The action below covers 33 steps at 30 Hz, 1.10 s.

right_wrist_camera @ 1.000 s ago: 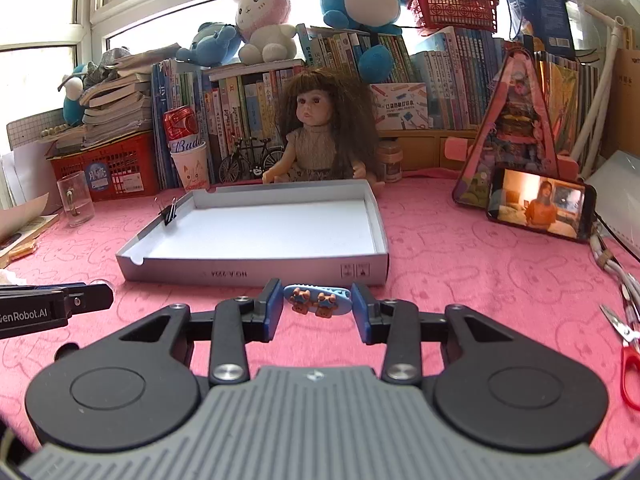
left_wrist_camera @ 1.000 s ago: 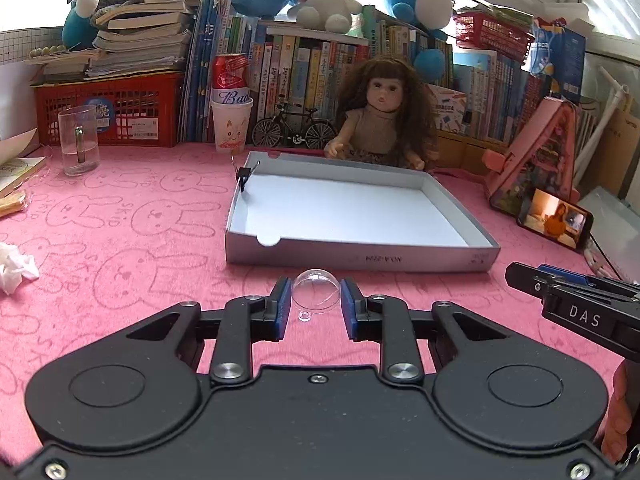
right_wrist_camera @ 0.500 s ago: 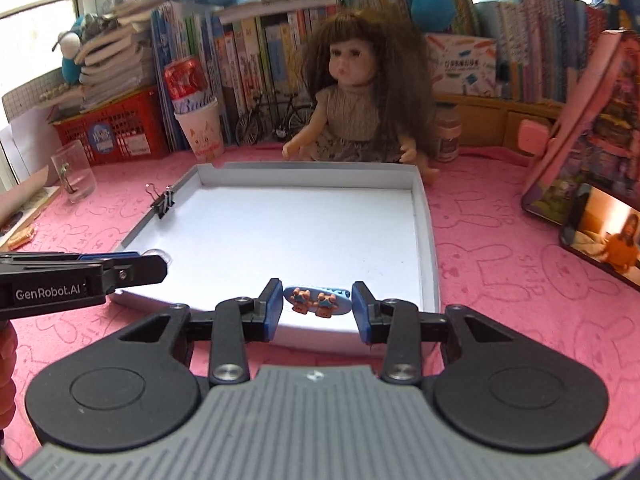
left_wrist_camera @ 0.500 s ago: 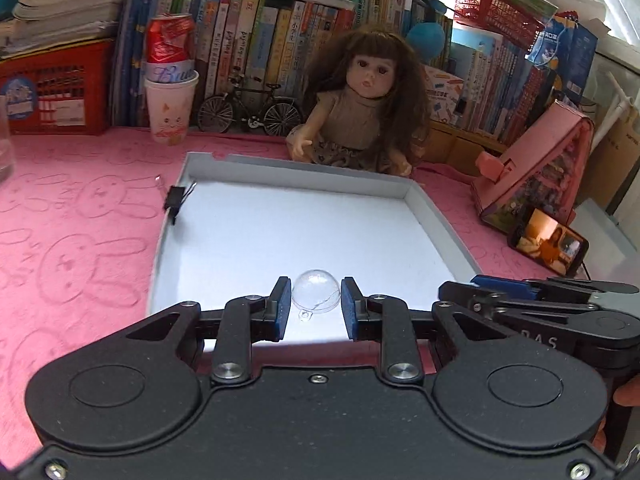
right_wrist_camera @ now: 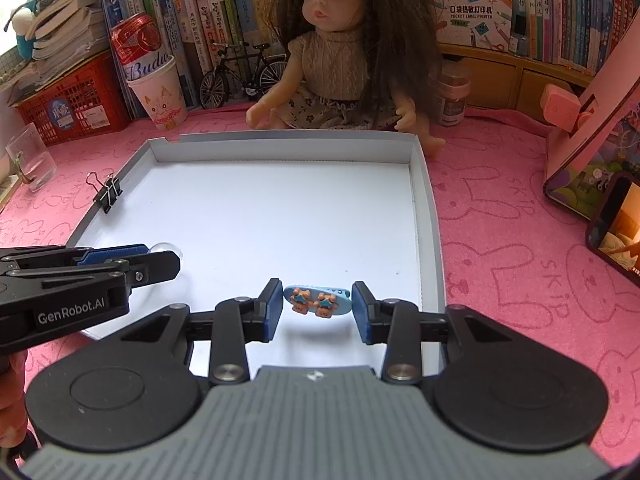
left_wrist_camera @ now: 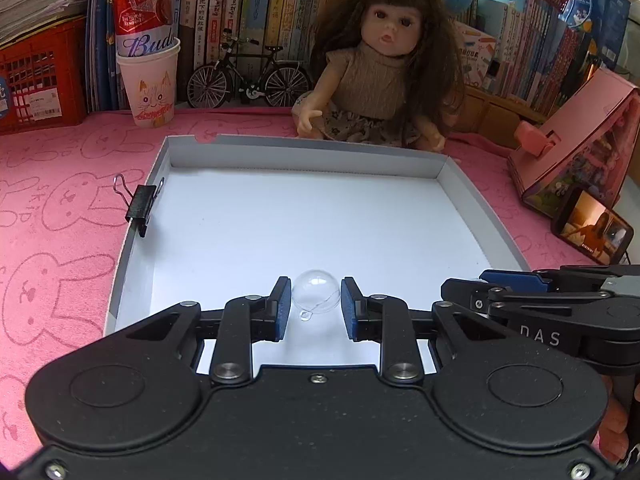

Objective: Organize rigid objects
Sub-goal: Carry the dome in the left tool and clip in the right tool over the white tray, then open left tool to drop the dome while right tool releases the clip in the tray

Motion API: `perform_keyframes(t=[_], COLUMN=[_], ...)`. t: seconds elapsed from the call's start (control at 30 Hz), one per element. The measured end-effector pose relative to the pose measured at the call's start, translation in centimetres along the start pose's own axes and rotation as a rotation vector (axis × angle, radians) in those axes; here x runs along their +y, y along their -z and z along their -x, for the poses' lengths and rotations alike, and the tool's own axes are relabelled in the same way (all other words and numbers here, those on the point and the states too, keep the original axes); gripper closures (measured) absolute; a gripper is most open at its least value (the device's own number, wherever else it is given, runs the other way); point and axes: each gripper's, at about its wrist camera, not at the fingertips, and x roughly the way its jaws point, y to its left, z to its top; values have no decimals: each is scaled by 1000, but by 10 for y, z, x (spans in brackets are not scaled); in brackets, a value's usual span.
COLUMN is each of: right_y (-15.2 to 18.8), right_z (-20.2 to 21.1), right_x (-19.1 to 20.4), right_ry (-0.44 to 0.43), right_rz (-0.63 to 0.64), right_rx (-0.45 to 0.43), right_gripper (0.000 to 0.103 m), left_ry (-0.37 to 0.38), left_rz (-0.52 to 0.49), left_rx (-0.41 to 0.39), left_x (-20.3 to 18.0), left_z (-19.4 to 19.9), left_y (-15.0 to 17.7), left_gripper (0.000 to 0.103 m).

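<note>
A shallow grey box lid with a white floor lies on the pink cloth; it also shows in the right wrist view. My left gripper is shut on a clear plastic half-sphere and holds it over the lid's near part. My right gripper is shut on a light blue hair clip with two small bears, over the lid's near right part. The left gripper's fingers show at the left of the right wrist view, the right gripper's fingers at the right of the left wrist view.
A black binder clip grips the lid's left wall. A doll sits behind the lid, beside a model bicycle and a paper cup holding a red can. A phone and pink toy house stand right.
Both grippers have moved forward from in front of the lid to over its floor, each still holding its object. The lid and doll now look closer.
</note>
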Motion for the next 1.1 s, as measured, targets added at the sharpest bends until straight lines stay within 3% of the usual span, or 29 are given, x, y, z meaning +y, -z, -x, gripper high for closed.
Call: perform_keyframes(t=[0.33, 0.4, 0.43, 0.47, 0.5, 0.57, 0.87, 1.1], right_y=[3, 4, 4, 5, 5, 7, 24, 51], right_z=[-9, -9, -8, -7, -5, 1, 38, 70], right_x=[-1, 0, 0, 0, 0, -1, -4, 3], right_ry=[1, 1, 4, -1, -7, -8, 0, 12], right_rz=[-23, -20, -18, -19, -20, -17, 21, 68], right_rx=[13, 6, 0, -5, -11, -29, -139, -236], right_gripper=[59, 56, 45, 43, 38, 34, 17, 9], left_ry=[-18, -24, -27, -31, -36, -40, 14, 56], left_rz=[-15, -30, -36, -41, -43, -44, -42, -97], left_rx=[14, 6, 6, 5, 2, -17, -92, -170], left_x=[-3, -5, -6, -7, -7, -7, -3, -10], left_z=[-8, -8, -7, -6, -4, 2, 46, 90], left_y=[8, 10, 10, 11, 11, 11, 22, 52], left_gripper=[78, 78, 78, 77, 75, 58, 28, 19])
